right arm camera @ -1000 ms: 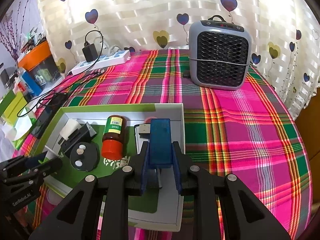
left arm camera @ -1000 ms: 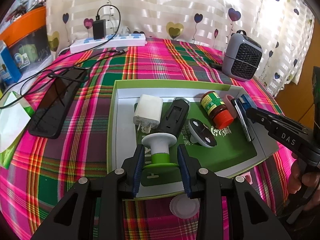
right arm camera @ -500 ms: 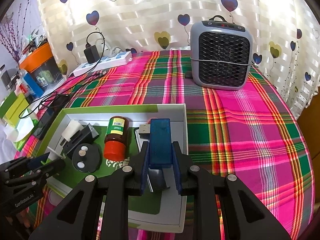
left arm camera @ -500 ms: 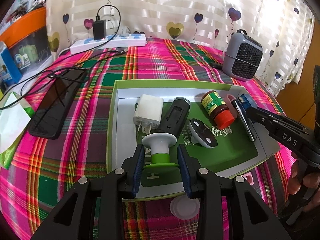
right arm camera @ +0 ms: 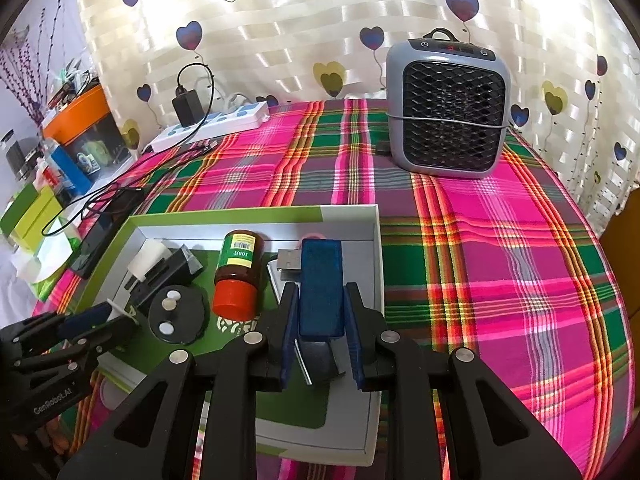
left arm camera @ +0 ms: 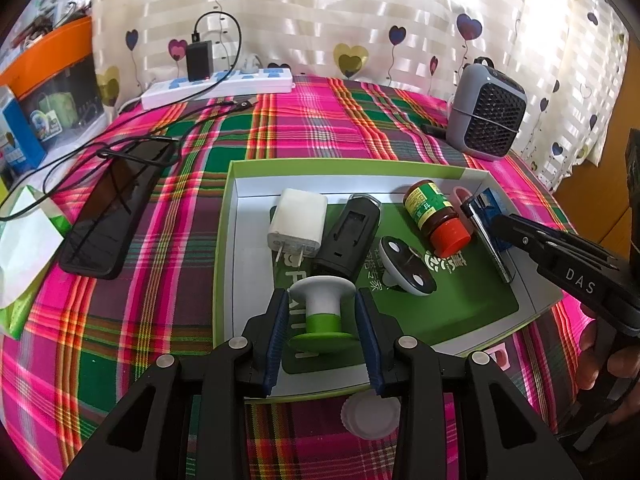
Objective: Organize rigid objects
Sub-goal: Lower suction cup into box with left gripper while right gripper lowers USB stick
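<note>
green-and-white spool (left arm camera: 322, 312), low centre of frame over the tray's (left arm camera: 230, 216) near edge, is clenched by the left gripper (left arm camera: 323, 334); right gripper (right arm camera: 321, 328) grasps a blue usb stick (right arm camera: 321, 286). red-capped bottle (left arm camera: 434, 216), black holder (left arm camera: 348, 236) and white charger (left arm camera: 298, 222) lie just beyond.

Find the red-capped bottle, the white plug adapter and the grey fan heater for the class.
red-capped bottle (left arm camera: 430, 209), left wrist view, on its green label.
white plug adapter (left arm camera: 298, 220), left wrist view, on its white body.
grey fan heater (right arm camera: 452, 116), right wrist view, on its front grille.

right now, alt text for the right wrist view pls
The right gripper clamps a blue USB stick over the right end of a green-rimmed tray holding a red-capped bottle, on a plaid tablecloth with a grey heater behind.
</note>
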Motion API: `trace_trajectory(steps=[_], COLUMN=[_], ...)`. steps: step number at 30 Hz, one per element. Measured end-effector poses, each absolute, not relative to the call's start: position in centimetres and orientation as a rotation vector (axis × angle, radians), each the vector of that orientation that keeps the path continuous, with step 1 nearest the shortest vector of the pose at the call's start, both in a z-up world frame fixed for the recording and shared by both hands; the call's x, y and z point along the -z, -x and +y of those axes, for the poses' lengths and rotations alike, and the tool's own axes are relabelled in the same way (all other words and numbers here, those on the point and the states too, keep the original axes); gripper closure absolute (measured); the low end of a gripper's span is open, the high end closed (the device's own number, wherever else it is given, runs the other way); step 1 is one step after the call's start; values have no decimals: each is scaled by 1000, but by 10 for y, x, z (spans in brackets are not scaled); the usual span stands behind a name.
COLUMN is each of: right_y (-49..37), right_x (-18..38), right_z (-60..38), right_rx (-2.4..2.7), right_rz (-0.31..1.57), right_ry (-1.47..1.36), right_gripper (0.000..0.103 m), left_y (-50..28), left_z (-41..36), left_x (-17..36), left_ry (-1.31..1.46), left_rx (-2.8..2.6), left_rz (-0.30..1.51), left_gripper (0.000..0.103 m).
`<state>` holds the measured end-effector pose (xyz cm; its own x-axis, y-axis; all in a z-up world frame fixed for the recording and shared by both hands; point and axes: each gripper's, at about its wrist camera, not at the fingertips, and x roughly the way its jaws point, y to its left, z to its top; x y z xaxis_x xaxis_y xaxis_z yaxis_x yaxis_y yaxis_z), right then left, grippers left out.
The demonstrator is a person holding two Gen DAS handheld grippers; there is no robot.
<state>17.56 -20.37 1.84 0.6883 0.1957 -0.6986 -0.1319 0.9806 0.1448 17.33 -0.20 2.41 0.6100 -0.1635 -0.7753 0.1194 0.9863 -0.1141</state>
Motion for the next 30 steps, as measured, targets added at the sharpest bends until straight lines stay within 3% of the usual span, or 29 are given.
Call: trace_trajectory(steps=[16,23,30], right_y=[-175,-172,-169], right_x=[-17,-19,-21], right_z=[-203,-196,-200], right_rx=[-188,-214,-199], right_rz=[793,781,771], right_ry=[-89,-78,-87], right_gripper=[78,61,60], left_y=[-173,-170,-163], left_z=[-4,-4,-3], left_x=[-26,-28,-36], left_ry=[53,57,69], left_rx=[167,166,172], left_rz=[897,885,859], left_gripper=[65,61,60])
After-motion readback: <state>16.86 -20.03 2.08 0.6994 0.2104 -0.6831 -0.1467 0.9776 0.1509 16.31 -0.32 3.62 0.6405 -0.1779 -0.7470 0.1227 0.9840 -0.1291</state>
